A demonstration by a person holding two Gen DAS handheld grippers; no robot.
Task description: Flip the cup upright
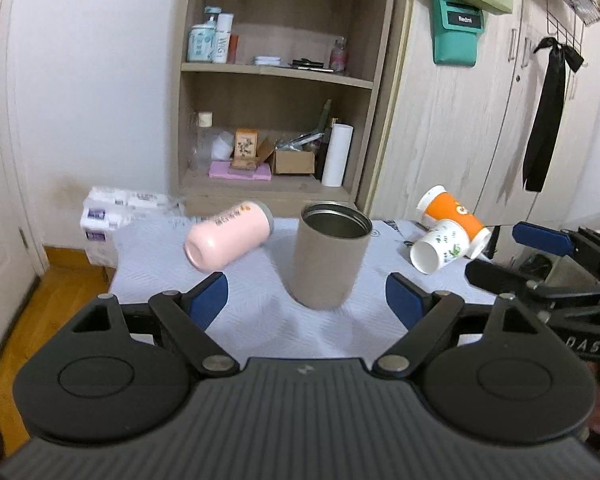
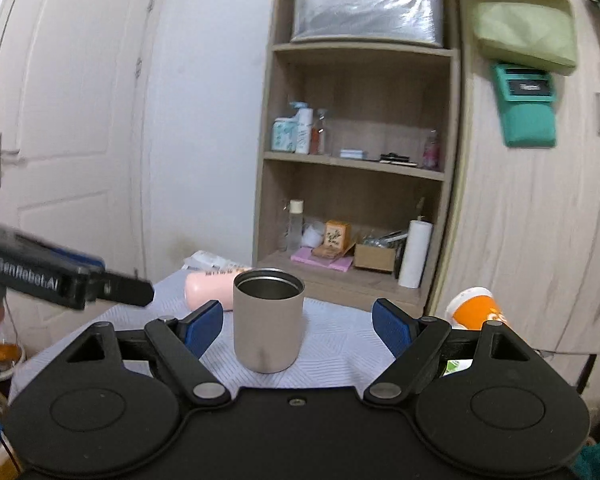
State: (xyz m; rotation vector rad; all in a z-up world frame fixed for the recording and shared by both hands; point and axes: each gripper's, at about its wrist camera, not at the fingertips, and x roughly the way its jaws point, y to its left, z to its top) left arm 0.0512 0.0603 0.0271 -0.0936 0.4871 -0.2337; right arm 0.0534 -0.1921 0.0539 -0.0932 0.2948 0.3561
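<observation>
A grey metal cup stands upright, mouth up, on the white-covered table; it also shows in the right wrist view. A pink cup lies on its side behind it to the left, also seen in the right wrist view. An orange paper cup and a white floral paper cup lie on their sides at the right. My left gripper is open and empty, just short of the grey cup. My right gripper is open and empty, with the cup just ahead between its fingers.
A wooden shelf unit with bottles and boxes stands behind the table, with a wardrobe to its right. Packs of tissue sit on the floor at the left. The right gripper's body shows at the left view's right edge.
</observation>
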